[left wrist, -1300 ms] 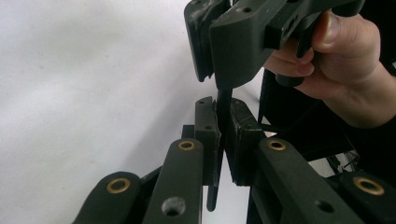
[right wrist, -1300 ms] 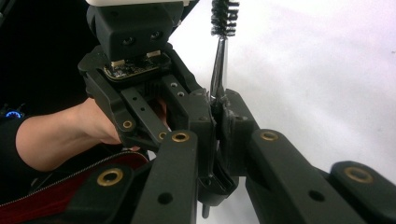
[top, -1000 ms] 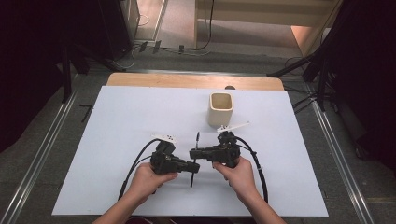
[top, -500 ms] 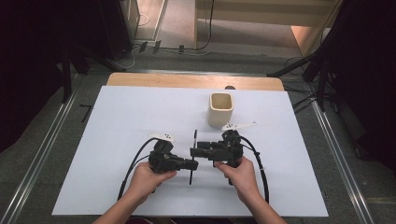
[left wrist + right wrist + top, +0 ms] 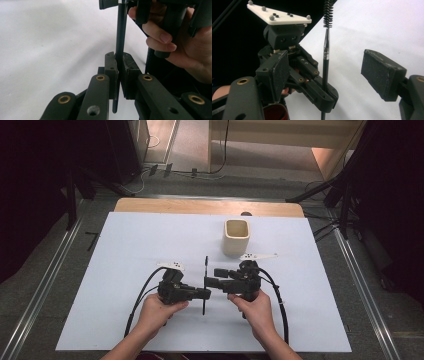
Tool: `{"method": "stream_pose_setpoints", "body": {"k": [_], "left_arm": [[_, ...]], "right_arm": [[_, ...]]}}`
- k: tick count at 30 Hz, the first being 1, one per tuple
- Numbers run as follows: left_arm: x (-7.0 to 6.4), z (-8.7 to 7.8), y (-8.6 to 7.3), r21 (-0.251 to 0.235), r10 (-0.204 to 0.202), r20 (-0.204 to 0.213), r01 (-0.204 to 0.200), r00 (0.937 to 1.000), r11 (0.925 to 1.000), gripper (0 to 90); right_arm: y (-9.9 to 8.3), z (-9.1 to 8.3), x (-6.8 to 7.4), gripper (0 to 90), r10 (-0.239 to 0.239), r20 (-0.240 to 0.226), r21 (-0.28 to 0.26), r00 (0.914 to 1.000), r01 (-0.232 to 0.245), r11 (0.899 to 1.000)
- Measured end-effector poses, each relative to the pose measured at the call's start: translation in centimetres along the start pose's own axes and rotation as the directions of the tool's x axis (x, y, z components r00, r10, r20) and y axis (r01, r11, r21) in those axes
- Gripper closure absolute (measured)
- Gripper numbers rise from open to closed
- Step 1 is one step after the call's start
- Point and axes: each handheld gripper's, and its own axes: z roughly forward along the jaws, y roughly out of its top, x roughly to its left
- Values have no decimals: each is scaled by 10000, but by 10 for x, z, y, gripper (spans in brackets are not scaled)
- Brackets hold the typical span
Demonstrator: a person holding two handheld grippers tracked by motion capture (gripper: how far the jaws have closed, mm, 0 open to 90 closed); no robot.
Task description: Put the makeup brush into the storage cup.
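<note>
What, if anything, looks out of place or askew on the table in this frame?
Nothing stands out. The left gripper is shut on the thin black brush, the right gripper is open beside it, and the cream cup stands upright on the white table with nothing spilled.

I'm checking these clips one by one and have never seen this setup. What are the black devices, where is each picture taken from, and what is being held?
A person sits at a white table with a hand-held two-jaw gripper in each hand. The high view looks down from above; the other two pictures come from cameras riding on each gripper. The left gripper is shut on a thin black brush, whose bristle tip shows in the right gripper view. The right gripper is open, its jaws on either side of the brush without touching it. A cream cup stands on the table beyond the grippers.
</note>
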Motion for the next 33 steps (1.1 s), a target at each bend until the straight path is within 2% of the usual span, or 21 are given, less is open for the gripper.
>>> {"method": "stream_pose_setpoints", "body": {"k": [6, 11, 15, 19, 22, 27, 31, 33], "left_arm": [[0, 1, -1, -76, -82, -12, 82, 10000, 9999, 851], [0, 2, -1, -207, -179, -36, 179, 9998, 9996, 851], [1, 2, -2, -273, -309, -85, 307, 9995, 9992, 851], [3, 3, -3, -308, -408, -8, 407, 9992, 9987, 850], [3, 3, -3, -353, -419, 21, 420, 9991, 9985, 850], [3, 4, -3, -389, -455, 129, 459, 9989, 9982, 850], [3, 3, -3, -440, -504, 191, 512, 9985, 9977, 850], [3, 3, -3, -444, -536, 211, 545, 9983, 9975, 850]], "right_arm": [[-4, 7, 1, 285, 256, 560, 42, 9981, -259, 9997], [-5, 12, 3, 336, 120, 758, -82, 9971, -114, 9999], [-7, 17, 3, 389, 181, 829, -25, 9964, -180, 9998], [-7, 19, 4, 495, 271, 719, -87, 9970, -265, 9996], [-7, 20, 5, 544, 94, 701, -248, 9975, -77, 9997], [-7, 23, 5, 652, 249, 603, -104, 9979, -243, 9997], [-8, 26, 6, 707, 72, 521, -40, 9986, -70, 10000], [-8, 27, 6, 747, 154, 483, 12, 9987, -154, 9999]]}}
